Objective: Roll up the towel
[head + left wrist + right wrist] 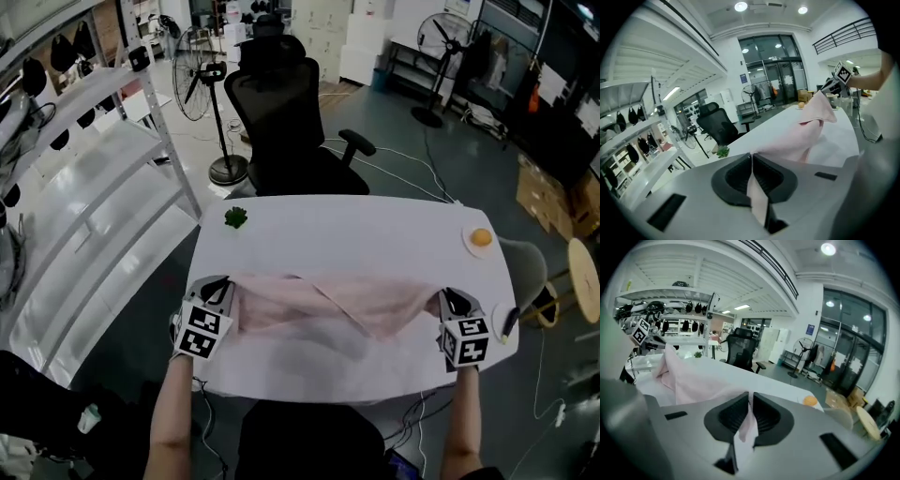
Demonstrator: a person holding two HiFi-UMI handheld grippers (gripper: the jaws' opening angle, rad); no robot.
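Note:
A pale pink towel (328, 305) hangs stretched between my two grippers over the white table (356, 230), sagging in the middle with loose folds. My left gripper (225, 292) is shut on the towel's left end; pink cloth (757, 194) is pinched between its black pads. My right gripper (442, 302) is shut on the right end, with cloth (749, 425) caught between its pads. From the left gripper view the towel (806, 129) runs across to the right gripper (833, 84). From the right gripper view the towel (693, 378) runs to the left gripper (647, 341).
A small green object (235, 217) lies near the table's far left corner. A white plate with an orange item (480, 239) sits at the far right edge. A black office chair (281, 122) stands behind the table, white shelving (103, 187) to the left.

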